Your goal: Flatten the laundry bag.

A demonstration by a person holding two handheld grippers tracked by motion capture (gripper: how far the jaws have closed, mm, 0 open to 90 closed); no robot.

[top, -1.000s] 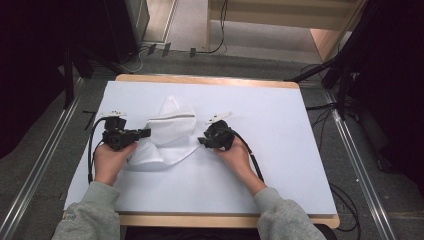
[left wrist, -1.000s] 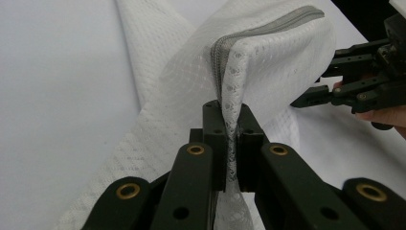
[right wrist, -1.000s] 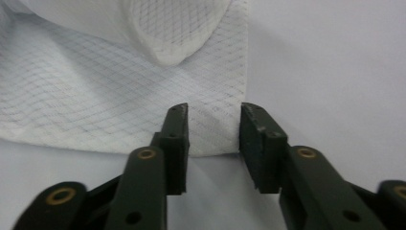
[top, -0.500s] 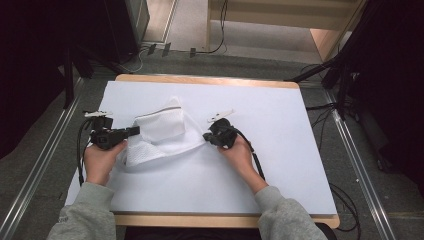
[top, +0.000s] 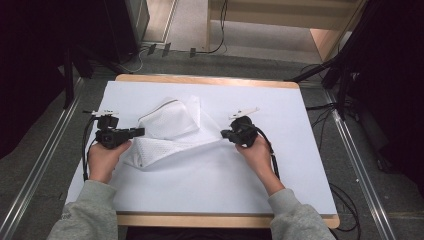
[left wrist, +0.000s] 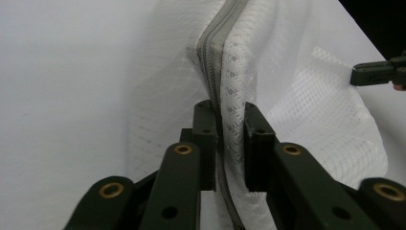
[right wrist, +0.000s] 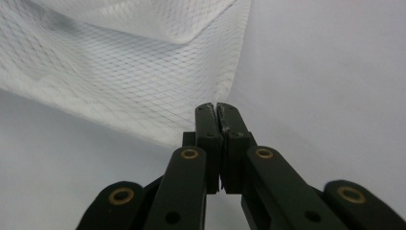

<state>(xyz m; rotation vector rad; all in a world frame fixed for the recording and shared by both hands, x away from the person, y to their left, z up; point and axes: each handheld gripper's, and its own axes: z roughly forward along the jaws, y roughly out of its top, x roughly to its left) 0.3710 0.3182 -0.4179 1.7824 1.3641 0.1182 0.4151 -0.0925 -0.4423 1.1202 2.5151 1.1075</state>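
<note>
A white mesh bag (top: 170, 127) with a grey zipper (left wrist: 215, 62) lies spread on the white-covered table (top: 300, 170). My left gripper (top: 140, 131) is at the bag's left side. In the left gripper view its jaws (left wrist: 231, 120) hold the zipper seam and a fold of mesh upright between the pads; they have just been opening a little, and the fabric still fills the gap. My right gripper (top: 223, 134) is at the bag's right corner, and the right gripper view (right wrist: 218, 108) has it shut on the thin mesh corner (right wrist: 225, 91). The bag is drawn out between the two grippers.
The table's wooden edge (top: 210, 80) runs along the back. Cables (top: 272, 160) trail from each gripper over the cloth. Bare white cloth stretches to the right and front of the bag. Dark stands and floor cables surround the table.
My right hand has moved to the right with the bag's corner, drawing the mesh out wider and flatter. The left hand has stayed about where it was.
</note>
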